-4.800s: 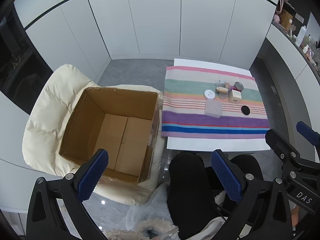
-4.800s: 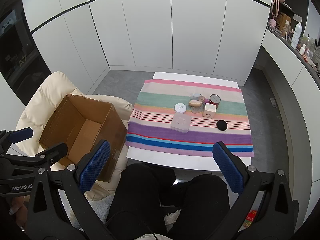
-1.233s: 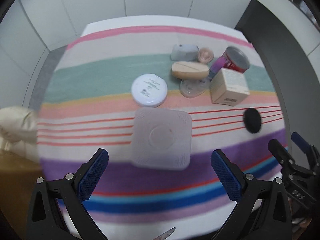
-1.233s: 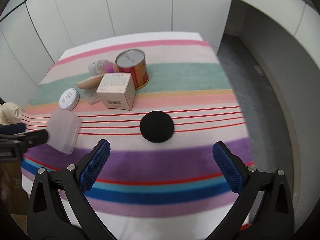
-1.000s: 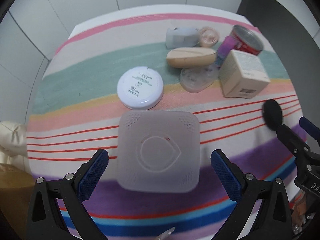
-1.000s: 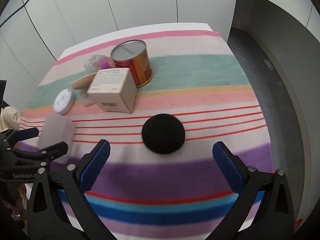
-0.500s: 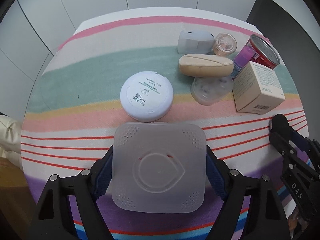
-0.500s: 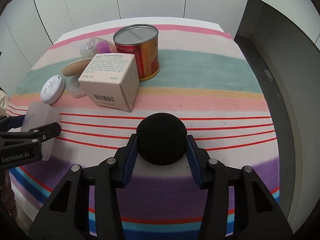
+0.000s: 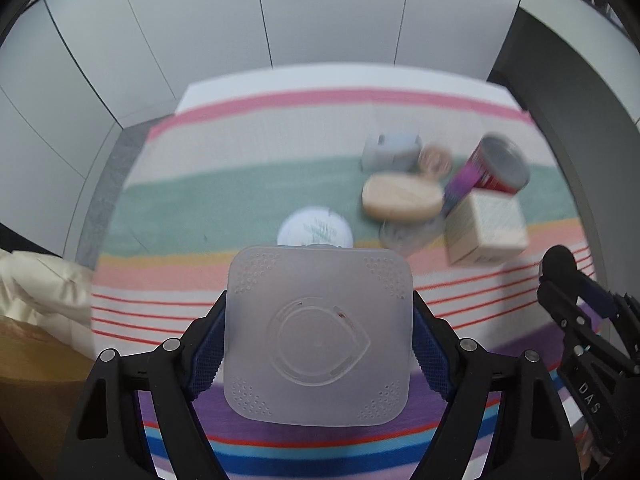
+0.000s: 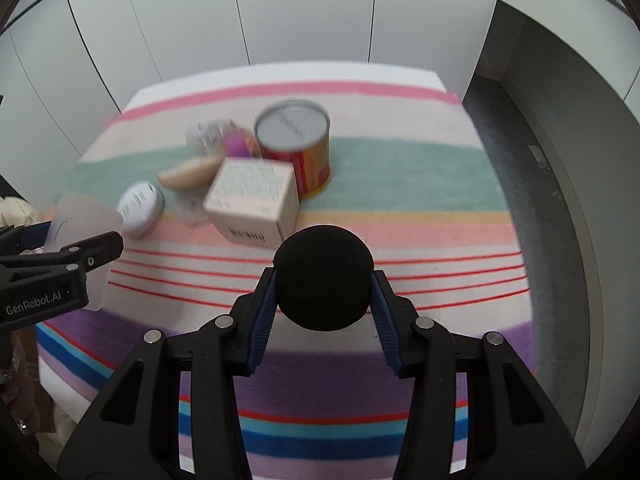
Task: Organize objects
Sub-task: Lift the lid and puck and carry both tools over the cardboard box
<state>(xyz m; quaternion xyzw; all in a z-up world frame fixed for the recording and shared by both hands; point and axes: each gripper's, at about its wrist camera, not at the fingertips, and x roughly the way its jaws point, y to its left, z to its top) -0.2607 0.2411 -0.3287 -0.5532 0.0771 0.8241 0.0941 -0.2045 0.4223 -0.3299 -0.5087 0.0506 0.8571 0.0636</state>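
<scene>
The frosted square case (image 9: 318,338) sits between the two blue pads of your left claw (image 9: 318,344), which is closed against its left and right edges; the case is held flat, lid side up, above the purple band of the striped cloth (image 9: 248,160). Your right claw (image 10: 323,284) is likewise closed on the black round puff (image 10: 323,276), its pads pressing either side of it, over the thin red lines of the same cloth.

Beyond the case, on the tabletop, the white round jar (image 9: 315,230) lies just behind its far edge. To the right of that jar is a loose cluster: a tan oval sponge (image 9: 402,196), a clear plastic lid (image 9: 408,234) just in front of it, a cream carton (image 10: 252,198) and a red tin can (image 10: 296,140) right behind the carton. A small grey object and a purple one sit at the back of the cluster, too blurred to identify.

At the left edge you can see a cream cushion (image 9: 44,284) and a brown cardboard box (image 9: 36,384) beside the tabletop.
</scene>
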